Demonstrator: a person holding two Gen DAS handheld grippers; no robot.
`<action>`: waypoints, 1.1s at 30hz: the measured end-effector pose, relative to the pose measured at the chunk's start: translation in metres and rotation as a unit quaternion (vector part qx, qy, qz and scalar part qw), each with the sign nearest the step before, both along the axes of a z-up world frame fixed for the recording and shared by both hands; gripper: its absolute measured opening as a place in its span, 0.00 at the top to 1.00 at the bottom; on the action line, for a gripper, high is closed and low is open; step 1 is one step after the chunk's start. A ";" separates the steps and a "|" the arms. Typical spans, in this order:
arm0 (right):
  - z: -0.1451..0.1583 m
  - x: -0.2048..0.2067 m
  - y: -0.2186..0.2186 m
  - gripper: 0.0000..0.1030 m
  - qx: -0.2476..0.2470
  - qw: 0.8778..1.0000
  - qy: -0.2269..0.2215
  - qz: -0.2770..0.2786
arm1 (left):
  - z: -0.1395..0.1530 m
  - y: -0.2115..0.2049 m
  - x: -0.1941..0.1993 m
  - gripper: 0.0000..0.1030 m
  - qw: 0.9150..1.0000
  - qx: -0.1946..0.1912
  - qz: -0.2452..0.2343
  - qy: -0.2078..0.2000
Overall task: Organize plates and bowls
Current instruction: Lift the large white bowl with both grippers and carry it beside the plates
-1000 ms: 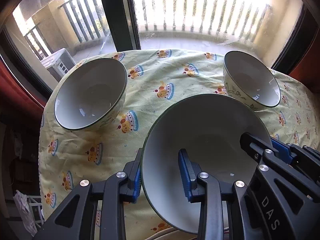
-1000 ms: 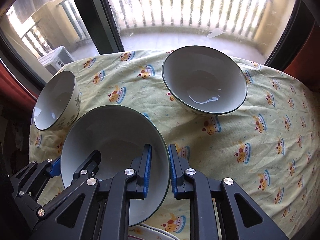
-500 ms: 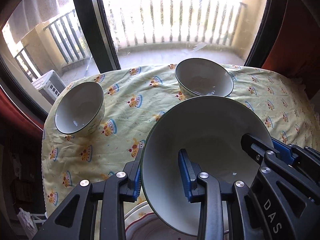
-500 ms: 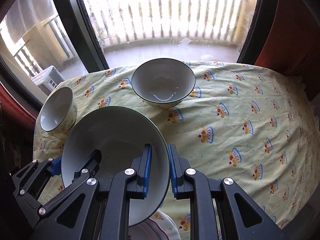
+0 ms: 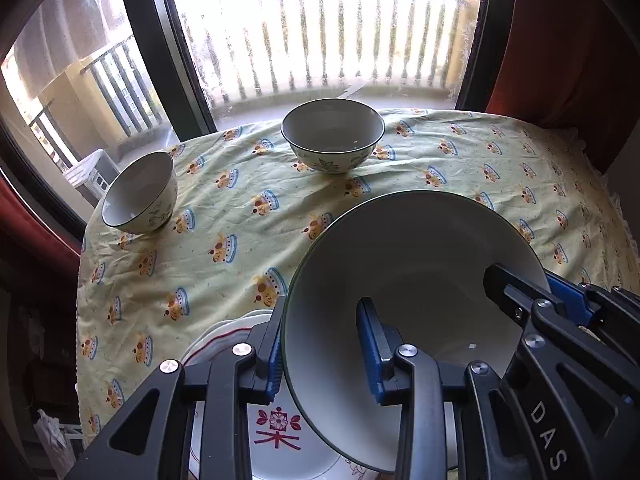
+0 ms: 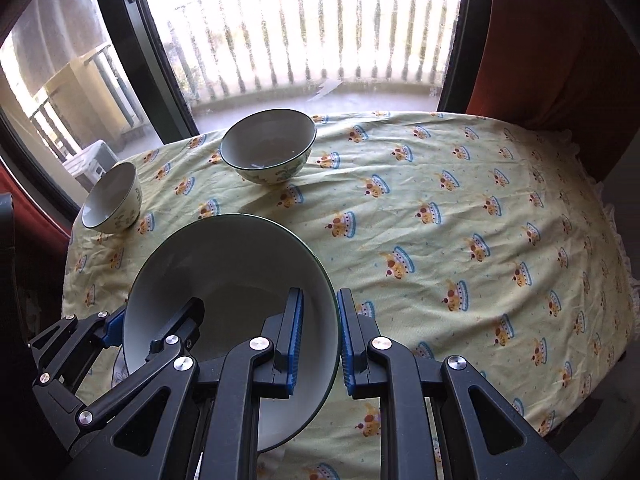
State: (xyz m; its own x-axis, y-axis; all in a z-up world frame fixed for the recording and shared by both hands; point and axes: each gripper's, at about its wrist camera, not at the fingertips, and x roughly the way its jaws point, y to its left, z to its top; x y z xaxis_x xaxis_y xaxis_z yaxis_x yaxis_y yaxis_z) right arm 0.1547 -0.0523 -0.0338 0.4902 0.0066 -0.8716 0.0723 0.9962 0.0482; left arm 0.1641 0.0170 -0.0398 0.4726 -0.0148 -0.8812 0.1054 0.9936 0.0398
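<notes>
A large grey-white bowl with a green rim (image 5: 420, 280) (image 6: 224, 272) is held by both grippers above the table's near edge. My left gripper (image 5: 320, 352) is shut on its left rim. My right gripper (image 6: 318, 336) is shut on its right rim. Under the bowl lies a white plate with a red flower mark (image 5: 276, 432); its edge shows in the right wrist view (image 6: 118, 372). A medium patterned bowl (image 5: 332, 136) (image 6: 268, 146) stands at the back middle. A small patterned bowl (image 5: 138, 192) (image 6: 112, 198) stands at the back left.
The round table has a yellow cloth with crown prints (image 5: 240, 216) (image 6: 460, 216). Behind it are a window with a dark frame (image 5: 160, 40) and a balcony railing. A red curtain (image 6: 560, 40) hangs at the right.
Both grippers have lifted the large bowl and drawn it back toward the near edge. The two other bowls now look farther away, and the plate has come into view beneath.
</notes>
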 end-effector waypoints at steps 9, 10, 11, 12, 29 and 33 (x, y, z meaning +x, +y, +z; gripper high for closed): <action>-0.017 -0.037 -0.043 0.80 0.004 1.000 0.023 0.015 | -0.021 -0.043 -0.034 0.68 0.999 0.003 0.018 0.029; -0.020 -0.041 -0.047 0.80 0.004 0.999 0.026 0.019 | -0.024 -0.047 -0.037 0.68 0.999 0.003 0.021 0.031; -0.022 -0.044 -0.052 0.80 0.004 0.999 0.027 0.022 | -0.026 -0.051 -0.040 0.68 0.999 0.004 0.024 0.033; -0.025 -0.047 -0.057 0.80 0.005 0.999 0.029 0.025 | -0.028 -0.055 -0.043 0.68 0.999 0.004 0.027 0.034; -0.070 -0.058 -0.096 0.80 0.003 0.994 0.082 0.070 | -0.071 -0.091 -0.061 0.70 0.995 0.011 0.067 0.071; -0.074 -0.057 -0.100 0.81 0.005 0.993 0.085 0.078 | -0.070 -0.092 -0.062 0.70 0.995 0.013 0.073 0.071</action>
